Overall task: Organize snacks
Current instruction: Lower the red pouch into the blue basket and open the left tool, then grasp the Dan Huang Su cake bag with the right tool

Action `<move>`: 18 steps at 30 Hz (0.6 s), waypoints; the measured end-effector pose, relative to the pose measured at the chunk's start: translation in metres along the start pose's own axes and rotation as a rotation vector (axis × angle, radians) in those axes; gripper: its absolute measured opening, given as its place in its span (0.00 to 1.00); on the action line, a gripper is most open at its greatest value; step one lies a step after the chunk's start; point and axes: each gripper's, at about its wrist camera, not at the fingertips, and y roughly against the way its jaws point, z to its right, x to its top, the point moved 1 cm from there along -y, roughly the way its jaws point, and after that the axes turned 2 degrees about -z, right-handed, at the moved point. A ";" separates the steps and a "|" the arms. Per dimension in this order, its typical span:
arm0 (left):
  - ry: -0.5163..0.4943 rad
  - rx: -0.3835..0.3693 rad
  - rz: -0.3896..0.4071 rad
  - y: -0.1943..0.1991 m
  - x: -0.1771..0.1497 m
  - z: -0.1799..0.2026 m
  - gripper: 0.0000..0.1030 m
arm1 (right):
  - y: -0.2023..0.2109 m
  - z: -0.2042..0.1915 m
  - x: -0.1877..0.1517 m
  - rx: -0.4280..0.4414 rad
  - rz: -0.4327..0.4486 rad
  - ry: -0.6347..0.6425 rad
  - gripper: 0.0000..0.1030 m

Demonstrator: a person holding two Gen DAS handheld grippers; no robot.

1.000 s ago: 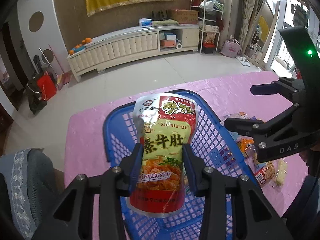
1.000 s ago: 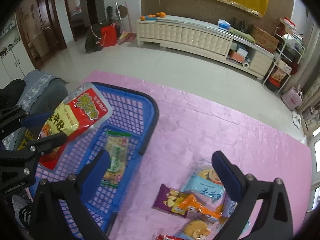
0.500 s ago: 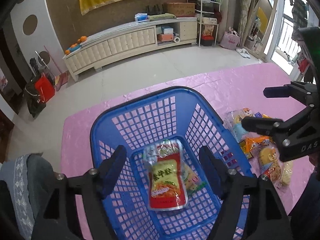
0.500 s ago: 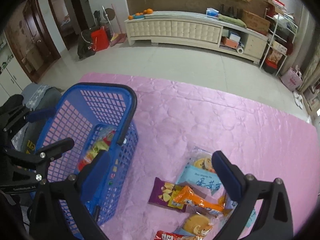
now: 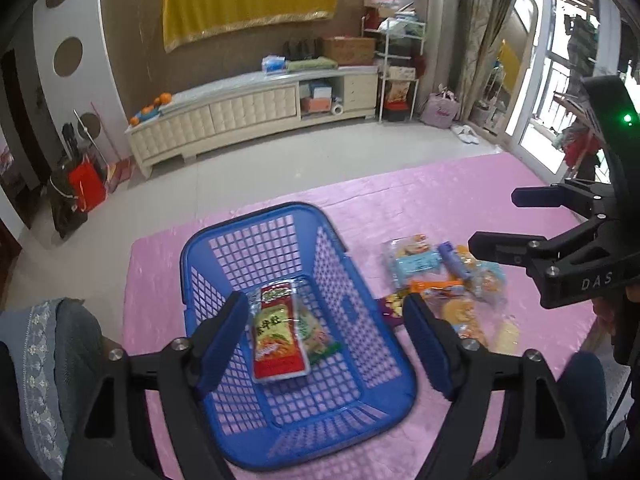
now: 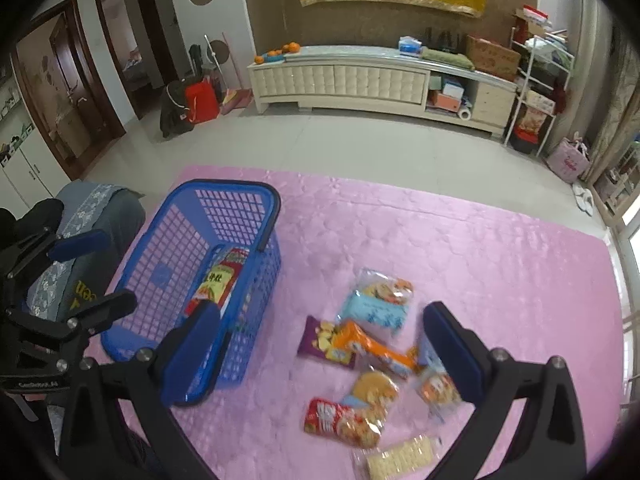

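Landmark: the blue plastic lattice basket [image 6: 224, 240] on the pink quilted table cover [image 6: 460, 240]; every place below is told from it.
Already in the basket: a red-and-yellow foil snack pouch [image 5: 278, 332] lies flat on the floor, on top of a green-edged packet [image 5: 320, 338].
Loose snacks: the heap of packets [image 6: 376, 356] lies on the cover just right of the basket's right wall, apart from it.
My left gripper [image 5: 324, 344]: above the basket, jaws opening, nothing between them.
My right gripper [image 6: 320, 354]: jaws spread wide, empty, hovering over the heap.
Nearer hand: the right one, I judge; the heap lies straight down between its fingers.
Likely next pick: the orange wrapper [image 6: 376, 346], its long axis slanting from upper left to lower right, across a purple packet [image 6: 320, 342].
Hard to make out: the packets overlap and blur; the pale cracker pack [image 6: 400, 460] is partly cut off by my right finger; print is unreadable.
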 end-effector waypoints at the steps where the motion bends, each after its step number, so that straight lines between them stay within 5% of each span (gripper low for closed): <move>1: -0.002 -0.004 0.006 0.006 -0.001 0.005 0.76 | 0.009 0.001 -0.005 -0.004 0.003 -0.002 1.00; 18: -0.053 -0.041 0.045 0.046 -0.027 0.094 0.79 | 0.082 0.035 -0.083 -0.054 0.021 -0.033 1.00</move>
